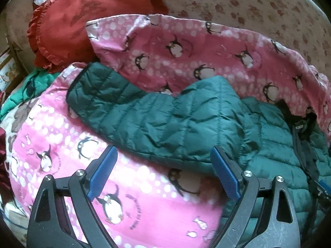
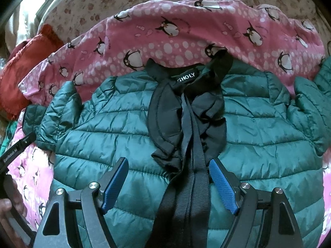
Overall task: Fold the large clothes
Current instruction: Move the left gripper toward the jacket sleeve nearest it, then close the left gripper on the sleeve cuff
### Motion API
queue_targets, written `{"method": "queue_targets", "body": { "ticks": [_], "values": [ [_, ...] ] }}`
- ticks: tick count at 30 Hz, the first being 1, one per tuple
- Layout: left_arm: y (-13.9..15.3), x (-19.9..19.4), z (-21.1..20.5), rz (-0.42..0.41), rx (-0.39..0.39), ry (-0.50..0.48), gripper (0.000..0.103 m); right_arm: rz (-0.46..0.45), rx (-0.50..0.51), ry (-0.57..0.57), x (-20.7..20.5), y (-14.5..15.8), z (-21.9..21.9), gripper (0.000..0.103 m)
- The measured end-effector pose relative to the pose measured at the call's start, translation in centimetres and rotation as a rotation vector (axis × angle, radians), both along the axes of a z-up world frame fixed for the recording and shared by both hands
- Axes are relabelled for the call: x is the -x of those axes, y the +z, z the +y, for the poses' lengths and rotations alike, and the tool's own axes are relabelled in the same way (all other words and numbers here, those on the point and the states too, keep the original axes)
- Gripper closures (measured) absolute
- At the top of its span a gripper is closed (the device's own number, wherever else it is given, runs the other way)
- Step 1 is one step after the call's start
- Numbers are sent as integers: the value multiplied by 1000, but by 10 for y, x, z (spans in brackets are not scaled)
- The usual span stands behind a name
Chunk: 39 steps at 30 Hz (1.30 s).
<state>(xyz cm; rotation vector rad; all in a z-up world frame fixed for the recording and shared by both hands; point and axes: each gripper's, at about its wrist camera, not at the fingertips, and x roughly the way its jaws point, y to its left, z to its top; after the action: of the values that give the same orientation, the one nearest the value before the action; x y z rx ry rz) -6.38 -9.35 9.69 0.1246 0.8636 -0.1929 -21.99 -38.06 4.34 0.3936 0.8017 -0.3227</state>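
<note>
A dark green quilted puffer jacket [image 2: 258, 132] lies spread front up on a pink penguin-print blanket [image 2: 186, 35]. Its black collar [image 2: 186, 76] with a label points away and a black zipper strip [image 2: 190, 177] runs down the middle. My right gripper [image 2: 167, 177] is open, hovering over the jacket's chest with the zipper strip between its fingers. In the left wrist view the jacket's sleeve [image 1: 144, 113] stretches out to the left over the blanket [image 1: 62, 134]. My left gripper [image 1: 163, 165] is open just in front of the sleeve's lower edge.
A red ruffled cushion [image 1: 82, 26] lies at the back left, also seen in the right wrist view [image 2: 26, 62]. A beige floral bedsheet [image 1: 238, 2] lies beyond the blanket. A light green garment [image 1: 18, 97] sits at the far left.
</note>
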Motion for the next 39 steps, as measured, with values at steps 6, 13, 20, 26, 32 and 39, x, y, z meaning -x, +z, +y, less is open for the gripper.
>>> {"method": "queue_targets", "body": {
  "ticks": [6,13,20,26,32,39],
  "values": [
    [-1,-17,22,-2,3,38,12,6,-4,2,-2,-1,1,24],
    [-5,-60,68,-12,15,150,12,14,-5,2,-2,-4,0,24],
    [-17,-120,116,-3,16,280,12,16,-3,10,0,-5,1,24],
    [-40,-158,131,27,10,314,12,17,-10,25,0,-7,4,24],
    [-49,-169,133,1,70,297,40,36,-5,26,-2,-12,5,24],
    [-31,-151,126,-12,116,219,88,34,6,32,-2,-11,7,24]
  ]
}}
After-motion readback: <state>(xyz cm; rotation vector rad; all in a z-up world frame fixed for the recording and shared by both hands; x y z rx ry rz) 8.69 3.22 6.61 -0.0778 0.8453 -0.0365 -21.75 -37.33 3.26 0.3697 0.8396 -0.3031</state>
